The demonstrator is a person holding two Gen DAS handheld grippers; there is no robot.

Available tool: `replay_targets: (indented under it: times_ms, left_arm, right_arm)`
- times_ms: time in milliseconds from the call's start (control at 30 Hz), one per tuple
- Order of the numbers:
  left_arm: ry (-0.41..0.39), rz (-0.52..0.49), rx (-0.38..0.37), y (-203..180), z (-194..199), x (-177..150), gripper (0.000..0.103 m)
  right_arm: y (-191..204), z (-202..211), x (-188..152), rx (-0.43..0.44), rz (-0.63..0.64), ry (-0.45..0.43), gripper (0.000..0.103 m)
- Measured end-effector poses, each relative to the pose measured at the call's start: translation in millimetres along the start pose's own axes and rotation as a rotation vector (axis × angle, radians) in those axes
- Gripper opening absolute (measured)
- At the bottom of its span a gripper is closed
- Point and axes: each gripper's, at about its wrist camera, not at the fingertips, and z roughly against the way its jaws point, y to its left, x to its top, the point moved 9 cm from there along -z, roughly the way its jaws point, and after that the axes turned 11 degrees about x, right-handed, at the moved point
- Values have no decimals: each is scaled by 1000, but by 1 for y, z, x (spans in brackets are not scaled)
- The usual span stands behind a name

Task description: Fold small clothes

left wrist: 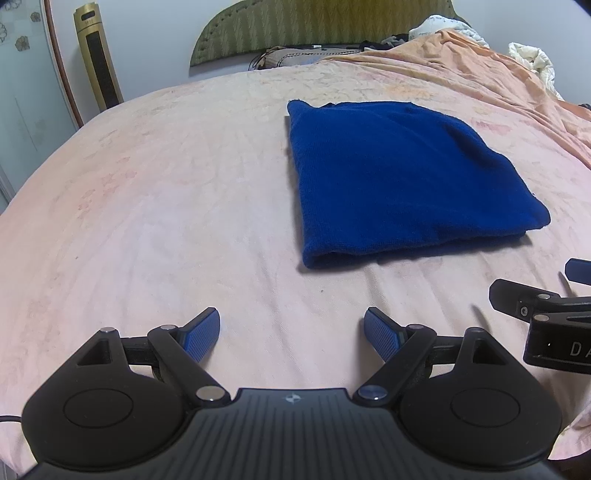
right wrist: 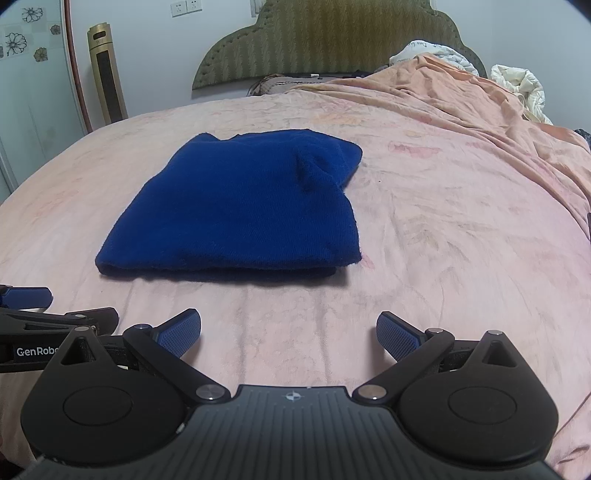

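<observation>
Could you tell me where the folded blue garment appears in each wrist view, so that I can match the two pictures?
Left wrist view: the blue garment lies right of centre on the pink bedsheet.
Right wrist view: the blue garment lies left of centre, ahead of the gripper.
Shared landmark: the green headboard at the far end of the bed.

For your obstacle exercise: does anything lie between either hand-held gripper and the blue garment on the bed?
Nothing visible does. Only bare pink bedsheet separates the left hand-held gripper and right hand-held gripper from the folded blue garment.
</observation>
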Motion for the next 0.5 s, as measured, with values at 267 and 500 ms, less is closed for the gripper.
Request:
replay_targets:
  times_ms: [267, 500]
  left_arm:
    - [5, -5, 3, -1, 1, 1, 86]
    - [21, -13, -8, -3, -2, 0, 86]
  right_arm:
    - [6, 3, -1, 8, 14, 0, 103]
    - [4, 4, -1, 9, 7, 1, 103]
